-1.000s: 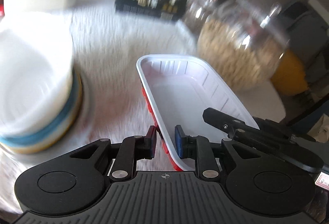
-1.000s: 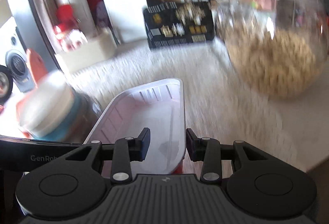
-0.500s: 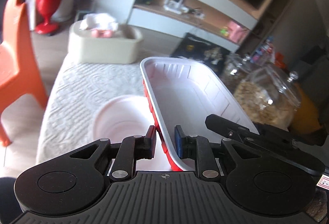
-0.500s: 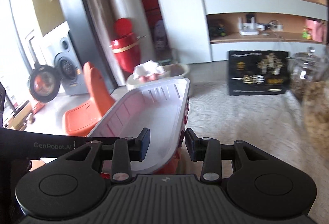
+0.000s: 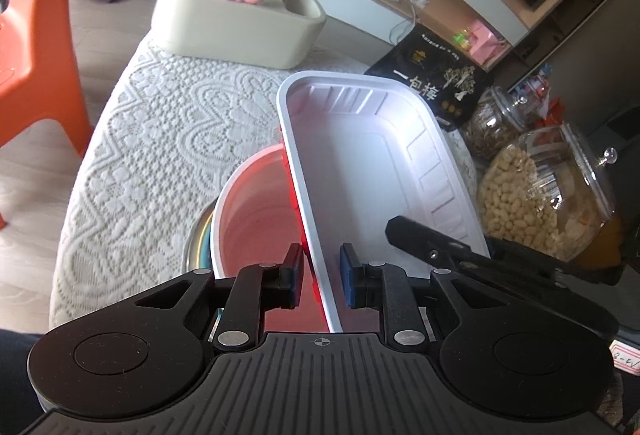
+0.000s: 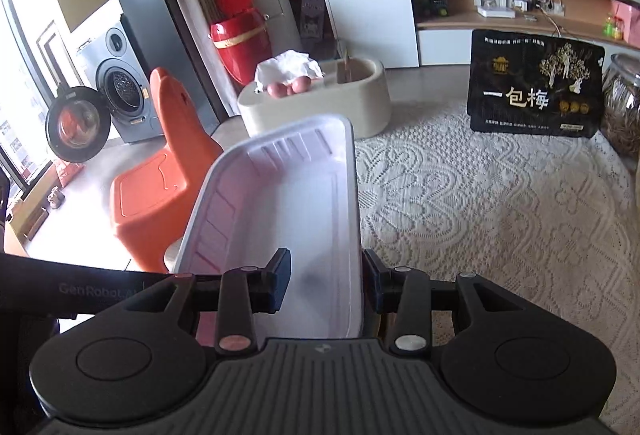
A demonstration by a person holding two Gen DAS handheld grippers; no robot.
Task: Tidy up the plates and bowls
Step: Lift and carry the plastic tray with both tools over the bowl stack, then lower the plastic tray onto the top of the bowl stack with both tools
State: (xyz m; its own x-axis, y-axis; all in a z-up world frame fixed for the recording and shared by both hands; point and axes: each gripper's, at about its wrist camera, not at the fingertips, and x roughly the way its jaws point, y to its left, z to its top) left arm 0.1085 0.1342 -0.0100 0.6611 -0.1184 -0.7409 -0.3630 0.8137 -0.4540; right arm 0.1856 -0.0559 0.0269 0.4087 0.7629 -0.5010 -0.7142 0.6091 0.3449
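A white rectangular tray [image 5: 372, 171] with a red outside hangs above the lace-covered table [image 5: 160, 139], carried by both grippers. My left gripper [image 5: 322, 273] is shut on its left long wall, one pad inside and one outside. In the right wrist view my right gripper [image 6: 325, 277] is shut on the right wall of the tray [image 6: 280, 211]. One of its fingers [image 5: 436, 247] shows over the tray in the left wrist view. Under the tray's left side stands a pale bowl [image 5: 252, 219] on a stack of plates [image 5: 198, 247].
A beige tissue box [image 5: 236, 19] sits at the table's far end. A black snack packet [image 6: 532, 83] and glass jars of nuts [image 5: 540, 195] stand along the right side. An orange chair [image 6: 160, 175] stands off the table's left edge.
Both grippers carried the tray sideways away from the glass jars. The stack of bowls and plates, earlier off to the left, now lies under the tray's left side.
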